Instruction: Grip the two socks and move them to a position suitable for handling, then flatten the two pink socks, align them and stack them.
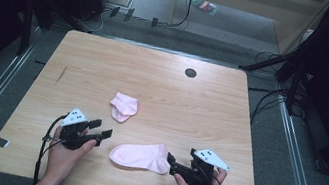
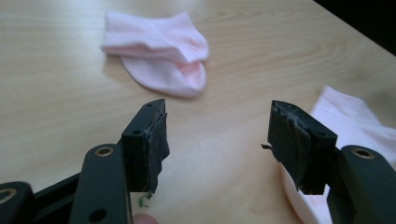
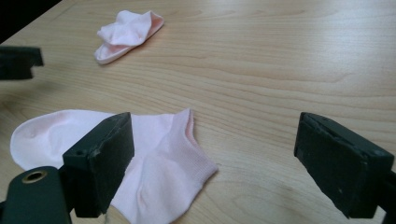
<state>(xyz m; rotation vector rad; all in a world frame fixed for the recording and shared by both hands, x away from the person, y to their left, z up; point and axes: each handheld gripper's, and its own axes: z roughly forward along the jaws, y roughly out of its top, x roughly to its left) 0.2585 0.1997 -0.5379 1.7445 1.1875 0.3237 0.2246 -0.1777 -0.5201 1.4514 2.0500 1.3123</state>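
Note:
A pink sock (image 1: 140,155) lies flat near the table's front edge, its toe to the left and its cuff to the right. A second pink sock (image 1: 124,107), folded over, rests farther back toward the middle. My left gripper (image 1: 101,129) stands open just left of the flat sock's toe, nothing between its jaws. In the left gripper view the open gripper (image 2: 217,140) faces the folded sock (image 2: 159,51), with the flat sock (image 2: 355,126) at the right. My right gripper (image 1: 182,156) is open at the flat sock's cuff. In the right gripper view its jaws (image 3: 215,144) stand wide apart, the left one over the sock (image 3: 154,158).
The wooden table (image 1: 155,76) has a dark round grommet (image 1: 190,72) near its back edge. Cables (image 1: 262,101) and dark stands crowd the floor to the right and behind. Bare tabletop stretches between the folded sock and the back edge.

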